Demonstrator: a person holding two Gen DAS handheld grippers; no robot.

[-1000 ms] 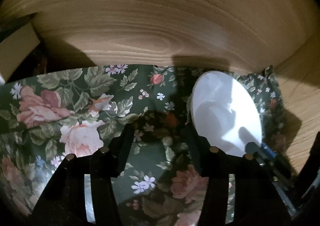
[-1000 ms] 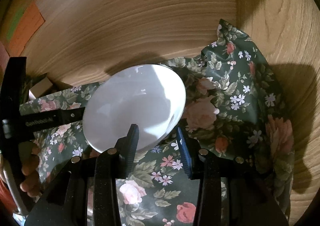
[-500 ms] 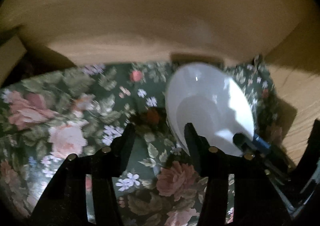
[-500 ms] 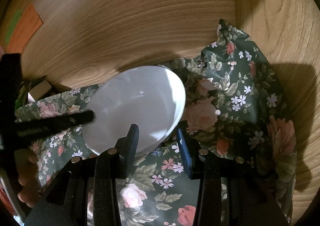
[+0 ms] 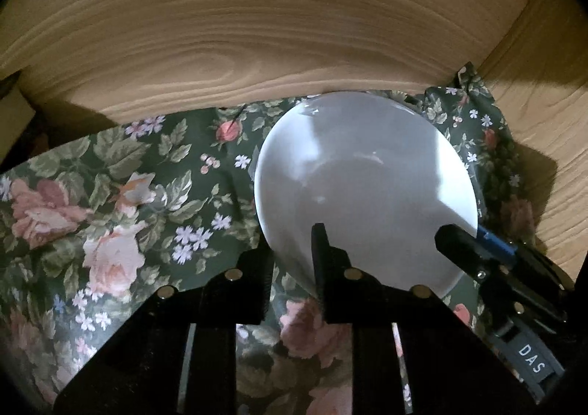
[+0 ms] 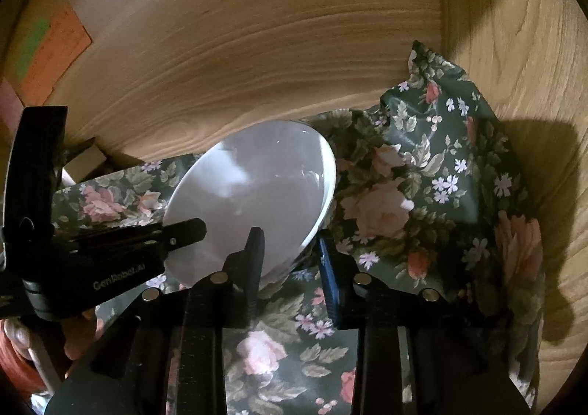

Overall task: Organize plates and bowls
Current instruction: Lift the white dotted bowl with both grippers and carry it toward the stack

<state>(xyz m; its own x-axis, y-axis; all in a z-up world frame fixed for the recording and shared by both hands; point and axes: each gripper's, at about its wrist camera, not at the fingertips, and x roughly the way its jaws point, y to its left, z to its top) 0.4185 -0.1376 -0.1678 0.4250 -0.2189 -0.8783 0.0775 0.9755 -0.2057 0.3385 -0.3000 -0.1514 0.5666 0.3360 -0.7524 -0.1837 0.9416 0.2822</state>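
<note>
A: What are the two grippers doing?

B: The left gripper (image 5: pixel 292 257) has just been closing and now pinches the near rim of the white bowl (image 5: pixel 364 187), one finger inside, one outside. The right gripper (image 6: pixel 288 249) has also been closing and clamps the same bowl (image 6: pixel 253 190) at another spot on the rim, with a blue-padded finger on the outer wall.

A: And where is the bowl, and how does it sit?

B: On the dark floral cloth (image 5: pixel 121 194), close to the wooden back wall (image 5: pixel 257 29). It is tilted, its opening turned up and toward the cameras. Being round, it has no long axis.

A: Anything nearby?

B: An orange note (image 6: pixel 55 54) on the wood at left.
</note>
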